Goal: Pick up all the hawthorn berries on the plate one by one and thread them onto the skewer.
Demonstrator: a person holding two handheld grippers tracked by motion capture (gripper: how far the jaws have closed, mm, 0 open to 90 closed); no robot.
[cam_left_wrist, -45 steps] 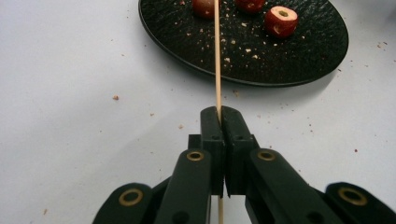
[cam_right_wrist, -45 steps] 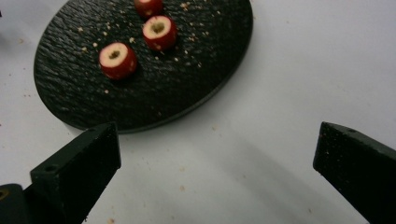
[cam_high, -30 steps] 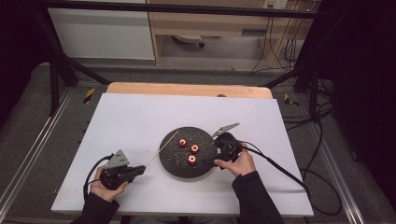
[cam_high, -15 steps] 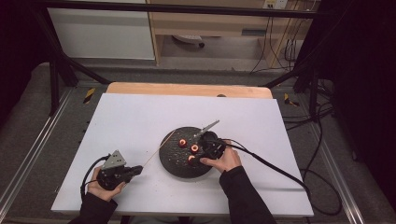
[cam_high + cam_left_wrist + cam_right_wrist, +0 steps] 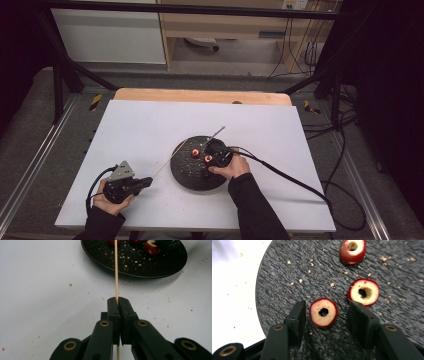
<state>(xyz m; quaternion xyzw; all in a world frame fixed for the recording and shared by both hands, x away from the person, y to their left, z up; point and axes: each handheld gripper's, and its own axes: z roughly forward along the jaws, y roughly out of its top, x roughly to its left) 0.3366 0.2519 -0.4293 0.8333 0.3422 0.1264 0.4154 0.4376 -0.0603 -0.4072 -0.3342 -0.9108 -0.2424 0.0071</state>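
A black round plate (image 5: 192,177) holds three red fruit slices with cored holes. In the right gripper view, one slice (image 5: 323,312) lies between the jaws of my right gripper (image 5: 328,313). The jaws have just been closing, and a small gap shows on each side, so the pads do not press on it. Two more slices (image 5: 363,292) (image 5: 352,248) lie beyond. My right gripper (image 5: 214,156) hangs over the plate's middle. My left gripper (image 5: 149,181) rests at the front left, shut on a thin wooden skewer (image 5: 116,270) that points toward the plate (image 5: 135,263).
Crumbs dot the plate and the white table top (image 5: 150,125). A black cable (image 5: 285,175) trails from the right gripper across the table to the right edge. The wooden table edge (image 5: 200,95) runs along the back.
My right gripper has moved left over the plate to the slices and its jaws have narrowed around one slice. The left gripper and skewer have stayed still.
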